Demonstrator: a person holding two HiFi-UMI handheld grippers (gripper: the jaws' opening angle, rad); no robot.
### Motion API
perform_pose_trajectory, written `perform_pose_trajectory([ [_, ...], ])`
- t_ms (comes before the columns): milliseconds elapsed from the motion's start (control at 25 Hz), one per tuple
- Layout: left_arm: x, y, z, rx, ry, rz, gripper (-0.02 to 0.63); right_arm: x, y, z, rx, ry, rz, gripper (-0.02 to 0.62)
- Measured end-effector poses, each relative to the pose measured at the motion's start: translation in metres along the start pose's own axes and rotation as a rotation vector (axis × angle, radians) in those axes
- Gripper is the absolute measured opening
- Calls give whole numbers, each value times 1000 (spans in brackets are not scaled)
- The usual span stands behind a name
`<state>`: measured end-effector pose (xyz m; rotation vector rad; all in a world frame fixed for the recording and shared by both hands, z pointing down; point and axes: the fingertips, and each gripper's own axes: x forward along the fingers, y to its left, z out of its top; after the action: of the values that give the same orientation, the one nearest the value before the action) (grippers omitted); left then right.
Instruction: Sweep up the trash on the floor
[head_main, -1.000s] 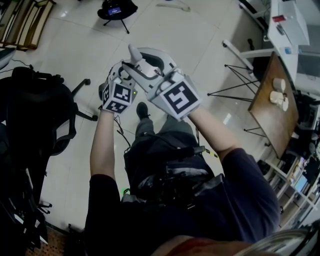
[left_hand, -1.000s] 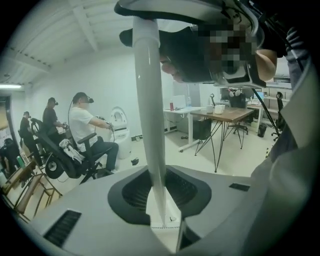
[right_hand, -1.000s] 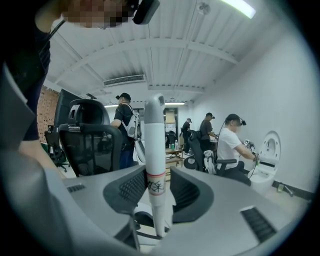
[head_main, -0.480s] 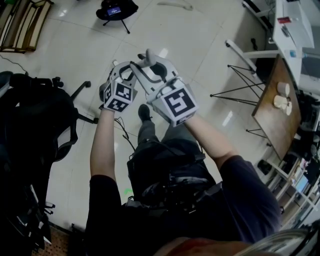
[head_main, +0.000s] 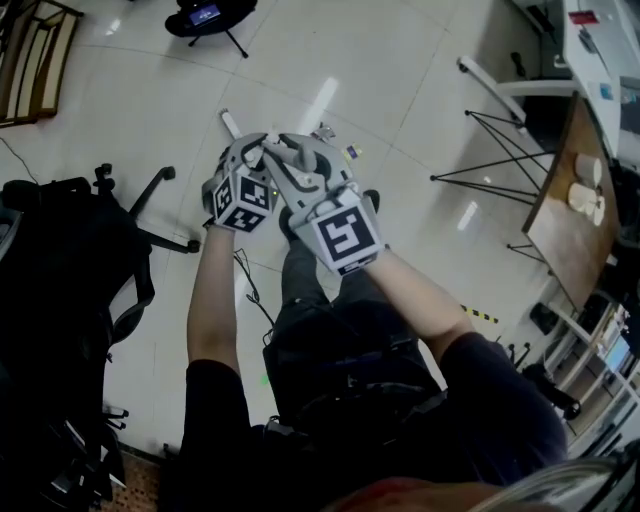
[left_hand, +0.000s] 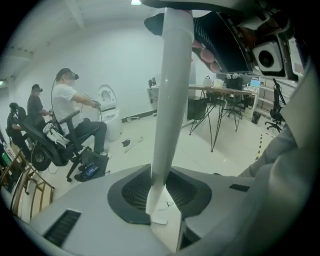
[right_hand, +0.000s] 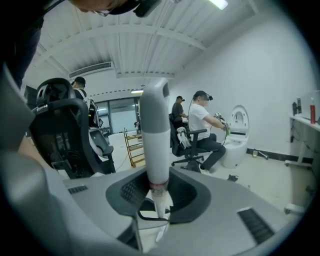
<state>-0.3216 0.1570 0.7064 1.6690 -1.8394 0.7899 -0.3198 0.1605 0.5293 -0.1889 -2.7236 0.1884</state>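
Long white handle (left_hand: 169, 95): plain smooth shaft, clamped between the pads of the left tool (left_hand: 161, 192). It runs steeply up and out of the left gripper view.

Grey-capped white handle (right_hand: 155, 145): round shaft, near upright, clamped in the right tool (right_hand: 156, 194). A dark band rings it just above the pads.

Small scraps (head_main: 322, 131): lying on the pale floor (head_main: 400, 60) just beyond both tools.
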Motion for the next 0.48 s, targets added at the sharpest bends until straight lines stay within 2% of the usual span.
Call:
perform_pose_trajectory([
  [240, 37, -27, 13, -41, -11, 31, 86, -20, -29, -25, -21, 8, -67, 117],
  [480, 64, -59, 29, -32, -11, -17, 89, -49, -63, -45, -10, 42, -134, 117],
])
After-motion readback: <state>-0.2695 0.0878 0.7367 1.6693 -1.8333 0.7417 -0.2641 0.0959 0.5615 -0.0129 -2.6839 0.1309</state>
